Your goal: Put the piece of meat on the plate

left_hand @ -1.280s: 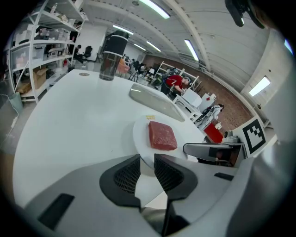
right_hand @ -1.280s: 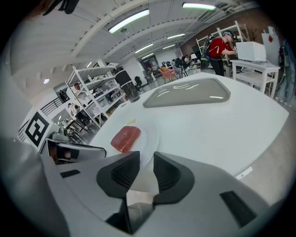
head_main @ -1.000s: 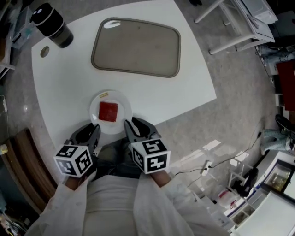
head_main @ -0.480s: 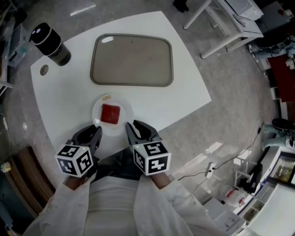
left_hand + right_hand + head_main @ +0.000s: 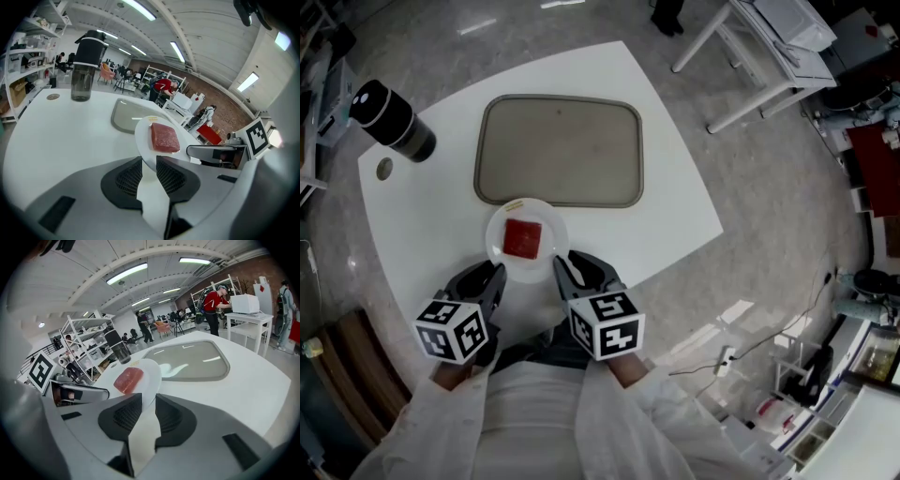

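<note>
Holding one plate (image 5: 495, 240) with one piece of meat (image 5: 522, 238).
Two clench its near rim: left hand-held gripper (image 5: 494, 274), right hand-held gripper (image 5: 567, 266).

A square slab of meat (image 5: 522, 238), pinkish red and faintly speckled, lies on a round white plate (image 5: 495, 251) whose rim bears one small yellow mark (image 5: 515, 203). Both sit on a plain white tabletop (image 5: 675, 187), next to a dull grey-beige rectangular tray (image 5: 560, 150) with a slightly darker rim. The left gripper (image 5: 149, 161) and the right gripper (image 5: 149, 401) have black ribbed pads (image 5: 130, 177) set in pale grey shells and carry white cubes (image 5: 450, 330) printed with black square markers, above white sleeves (image 5: 412, 431). The tall bottle (image 5: 391, 120) is smoky black with a pale band under its cap, and the floor (image 5: 750, 234) is mottled grey.
</note>
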`<state>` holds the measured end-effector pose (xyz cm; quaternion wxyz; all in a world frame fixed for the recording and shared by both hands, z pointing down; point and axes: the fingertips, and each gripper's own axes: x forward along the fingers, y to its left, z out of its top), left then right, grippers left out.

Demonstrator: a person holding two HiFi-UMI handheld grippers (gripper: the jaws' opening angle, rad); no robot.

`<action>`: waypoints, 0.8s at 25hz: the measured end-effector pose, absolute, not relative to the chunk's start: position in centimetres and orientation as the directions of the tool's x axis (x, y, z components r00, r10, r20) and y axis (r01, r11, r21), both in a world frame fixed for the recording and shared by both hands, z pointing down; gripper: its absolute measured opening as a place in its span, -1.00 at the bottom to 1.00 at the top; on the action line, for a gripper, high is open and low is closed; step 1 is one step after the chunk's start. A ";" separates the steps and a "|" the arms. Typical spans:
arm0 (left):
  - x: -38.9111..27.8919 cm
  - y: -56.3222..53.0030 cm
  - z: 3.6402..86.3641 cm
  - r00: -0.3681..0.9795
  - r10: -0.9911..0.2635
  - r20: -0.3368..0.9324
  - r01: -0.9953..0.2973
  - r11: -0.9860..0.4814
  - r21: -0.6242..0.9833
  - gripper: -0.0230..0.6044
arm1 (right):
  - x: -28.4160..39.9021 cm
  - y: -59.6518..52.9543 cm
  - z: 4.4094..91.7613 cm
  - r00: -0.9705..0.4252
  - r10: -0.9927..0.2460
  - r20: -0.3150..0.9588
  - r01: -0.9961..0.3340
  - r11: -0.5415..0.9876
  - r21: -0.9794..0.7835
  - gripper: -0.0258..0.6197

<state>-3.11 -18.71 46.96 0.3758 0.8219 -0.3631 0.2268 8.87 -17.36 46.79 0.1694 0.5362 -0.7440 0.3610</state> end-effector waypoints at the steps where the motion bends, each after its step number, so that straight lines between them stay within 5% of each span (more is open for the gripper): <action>1: -2.6 -19.3 46.9 0.632 -0.431 0.644 -0.768 -0.454 0.451 -0.61 | 9.4 -17.9 46.8 -0.373 -0.672 0.639 -0.919 0.171 -0.356 -0.62; 20: 5.1 -30.7 47.0 0.585 -0.503 0.636 -0.809 -0.419 0.412 -0.61 | 17.2 -29.7 47.7 -0.416 -0.624 0.661 -0.905 0.215 -0.367 -0.62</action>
